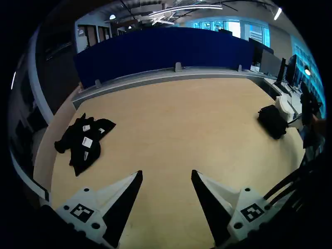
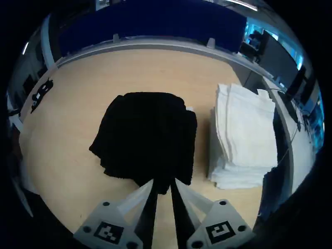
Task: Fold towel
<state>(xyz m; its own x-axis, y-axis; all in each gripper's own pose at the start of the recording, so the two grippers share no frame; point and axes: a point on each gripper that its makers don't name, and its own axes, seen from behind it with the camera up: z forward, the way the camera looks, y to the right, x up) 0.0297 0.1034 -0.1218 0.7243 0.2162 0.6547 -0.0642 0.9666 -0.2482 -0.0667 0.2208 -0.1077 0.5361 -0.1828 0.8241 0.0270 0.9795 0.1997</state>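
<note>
Left gripper [image 1: 166, 172] is wide open and holds nothing, over a light wood table [image 1: 178, 116] with a crumpled black cloth [image 1: 83, 141] at 9 o'clock. A blue partition [image 1: 166, 50] runs across 12 o'clock, with office desks and ceiling strip lights behind it. Right gripper [image 2: 164, 182] is nearly closed, both fingers pinching the near edge of the folded black towel [image 2: 145, 133] at centre, flat on the table just beside a white towel stack [image 2: 245, 137] at 3 o'clock.

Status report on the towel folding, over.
Left gripper open above the table. Right gripper shut on near edge of folded black towel. White towel stack beside it; crumpled black cloth far off.
</note>
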